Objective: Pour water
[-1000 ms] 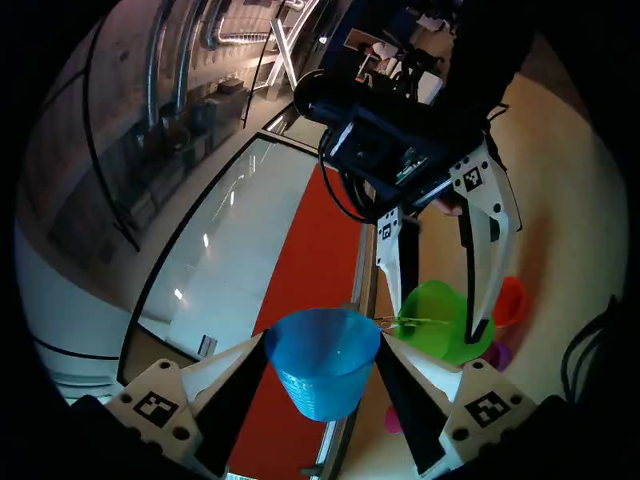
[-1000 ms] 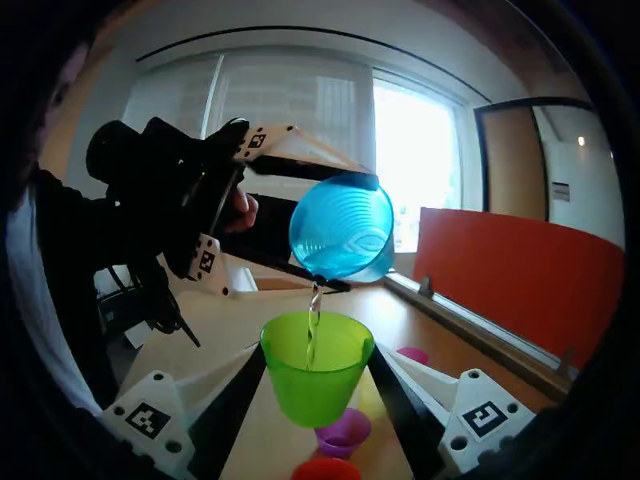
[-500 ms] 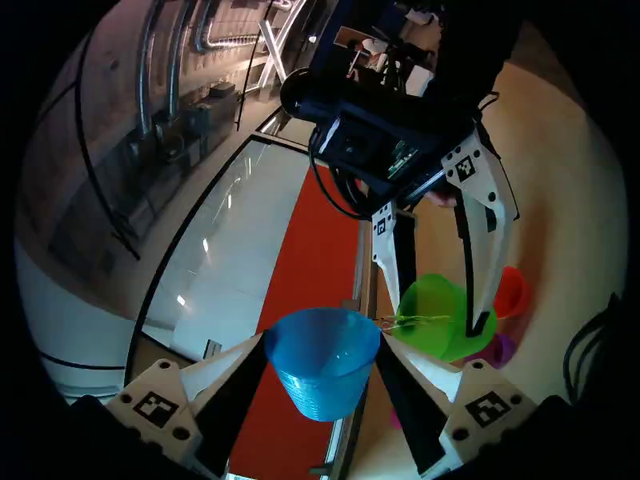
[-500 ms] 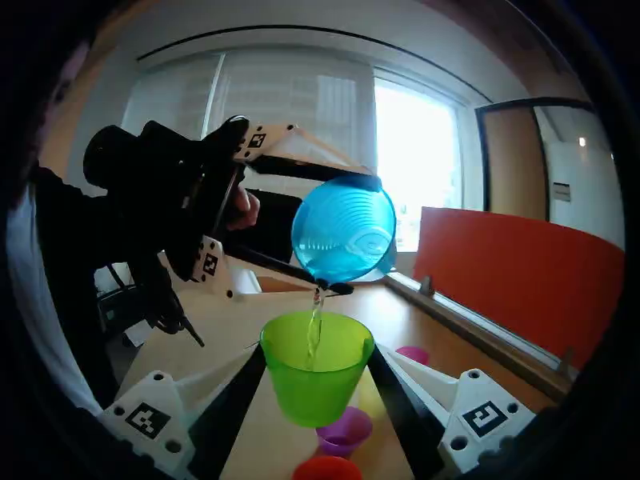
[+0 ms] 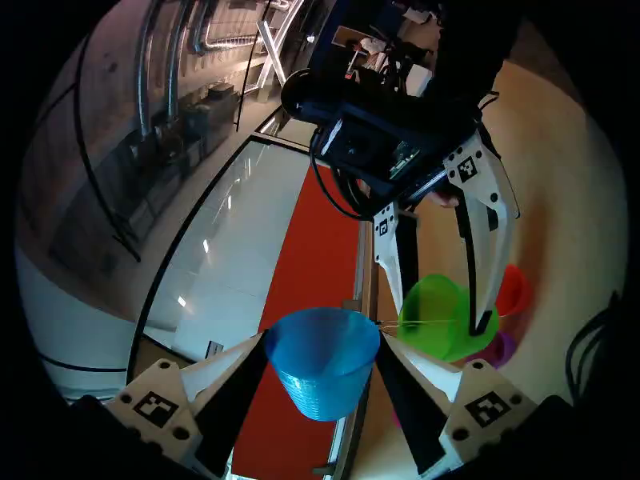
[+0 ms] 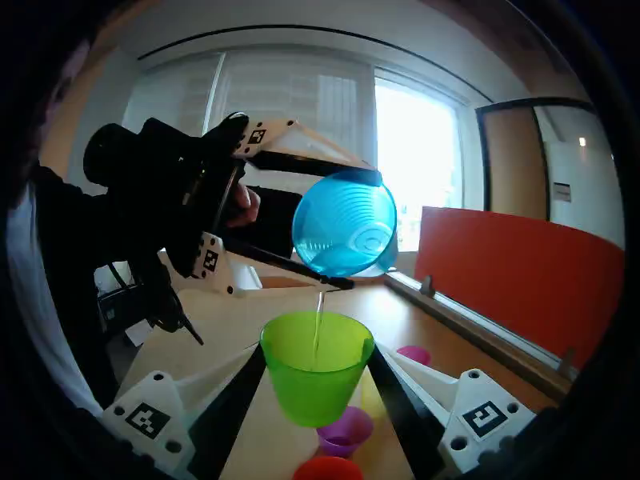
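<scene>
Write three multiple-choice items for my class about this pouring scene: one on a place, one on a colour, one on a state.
1. Where is the blue cup relative to the green cup?
A) inside it
B) above it
C) below it

2. What colour is the cup that the right tool holds?
A) red
B) purple
C) green

3. What is the water doing?
A) falling in a thin stream
B) lying still in both cups
C) spraying upward

Answers:
1 B: the blue cup hangs tipped over the green cup's mouth.
2 C: the green cup sits gripped between the right tool's two fingers.
3 A: a thin line of water runs from the blue cup's rim down into the green cup.
</scene>
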A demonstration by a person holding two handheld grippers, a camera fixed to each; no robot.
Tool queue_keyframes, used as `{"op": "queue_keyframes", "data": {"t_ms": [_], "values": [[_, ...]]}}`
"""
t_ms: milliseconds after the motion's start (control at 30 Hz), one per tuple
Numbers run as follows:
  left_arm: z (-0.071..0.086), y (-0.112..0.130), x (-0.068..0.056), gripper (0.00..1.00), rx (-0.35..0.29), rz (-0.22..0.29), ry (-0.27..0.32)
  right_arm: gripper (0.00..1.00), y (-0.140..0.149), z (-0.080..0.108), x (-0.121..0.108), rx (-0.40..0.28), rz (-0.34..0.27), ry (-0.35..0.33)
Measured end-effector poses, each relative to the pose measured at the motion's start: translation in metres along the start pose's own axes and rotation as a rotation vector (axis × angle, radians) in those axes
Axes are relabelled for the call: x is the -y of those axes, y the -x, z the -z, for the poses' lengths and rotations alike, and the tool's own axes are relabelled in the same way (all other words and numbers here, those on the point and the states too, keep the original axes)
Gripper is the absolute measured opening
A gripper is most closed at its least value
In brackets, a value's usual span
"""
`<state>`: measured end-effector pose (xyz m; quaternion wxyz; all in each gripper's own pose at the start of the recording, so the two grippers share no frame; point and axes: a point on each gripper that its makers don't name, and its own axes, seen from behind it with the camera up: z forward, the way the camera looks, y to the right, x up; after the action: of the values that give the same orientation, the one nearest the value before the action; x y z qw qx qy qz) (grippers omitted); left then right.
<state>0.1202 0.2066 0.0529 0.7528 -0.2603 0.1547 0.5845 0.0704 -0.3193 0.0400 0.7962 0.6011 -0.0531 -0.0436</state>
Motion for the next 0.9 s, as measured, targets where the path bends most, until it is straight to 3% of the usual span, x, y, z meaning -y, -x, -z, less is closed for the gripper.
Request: {"op": "queue_keyframes", "data": {"t_ms": [900], "values": [[0.0014, -0.0006, 0.0044, 0.89, 0.001, -0.068, -0.004, 0.92, -0.0016, 0.0013, 0.0005, -0.006, 0.007, 0.001]]}}
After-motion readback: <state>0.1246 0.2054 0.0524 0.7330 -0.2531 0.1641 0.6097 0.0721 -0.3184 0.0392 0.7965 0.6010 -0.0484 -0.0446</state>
